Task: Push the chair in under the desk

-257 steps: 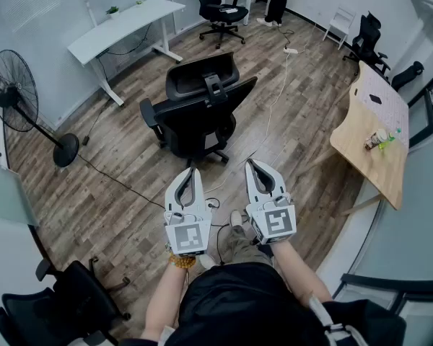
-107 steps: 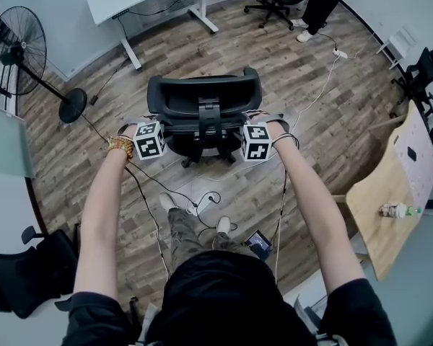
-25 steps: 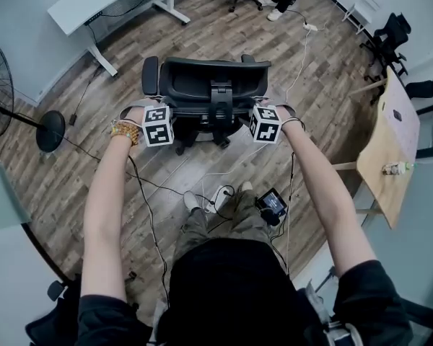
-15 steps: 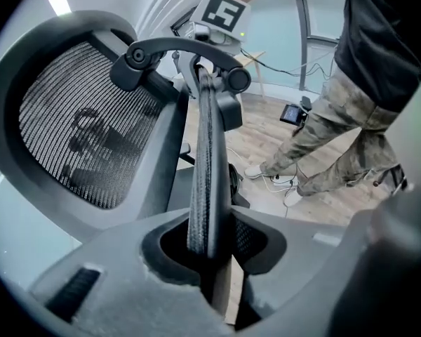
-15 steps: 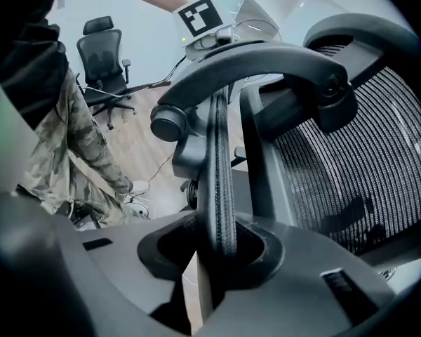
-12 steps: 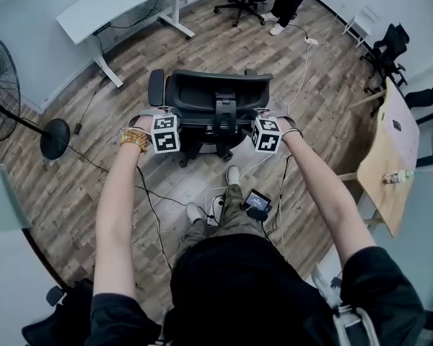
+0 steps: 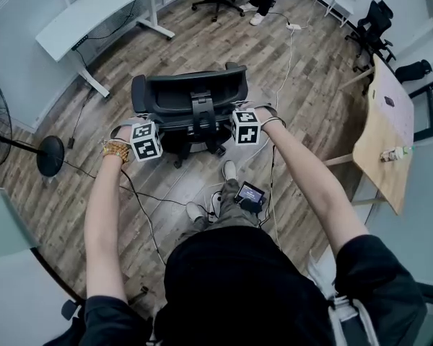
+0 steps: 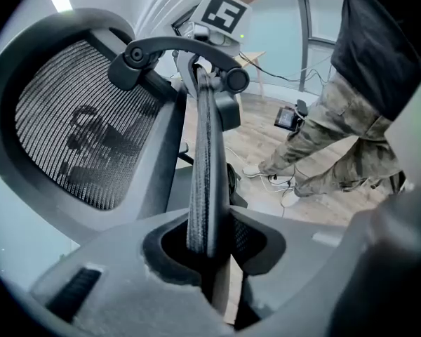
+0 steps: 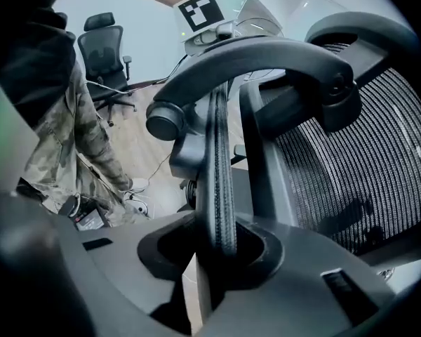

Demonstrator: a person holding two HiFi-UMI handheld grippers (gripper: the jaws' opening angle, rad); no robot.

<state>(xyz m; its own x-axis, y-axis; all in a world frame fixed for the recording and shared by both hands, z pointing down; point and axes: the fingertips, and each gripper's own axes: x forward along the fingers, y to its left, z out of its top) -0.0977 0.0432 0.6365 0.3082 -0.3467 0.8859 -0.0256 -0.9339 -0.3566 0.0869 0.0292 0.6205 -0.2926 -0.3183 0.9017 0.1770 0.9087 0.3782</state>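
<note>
Facing away from person (image 7: pixel 238 280): chair (image 7: pixel 190 101) | upright | backrest (image 7: pixel 166 92) long axis crosswise

From where I stand no word, brand or number is readable; the only signs are black-and-white square code patterns on the left cube (image 7: pixel 146 141) of the left gripper (image 8: pixel 209 248) and the right cube (image 7: pixel 245 127) of the right gripper (image 9: pixel 221 251).

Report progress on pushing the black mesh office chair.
Done: right gripper grips the black mesh office chair by its backrest. In hand: left gripper has just been closing its jaws on the other edge. Left: rolling it under the white desk, standing apart.
</note>
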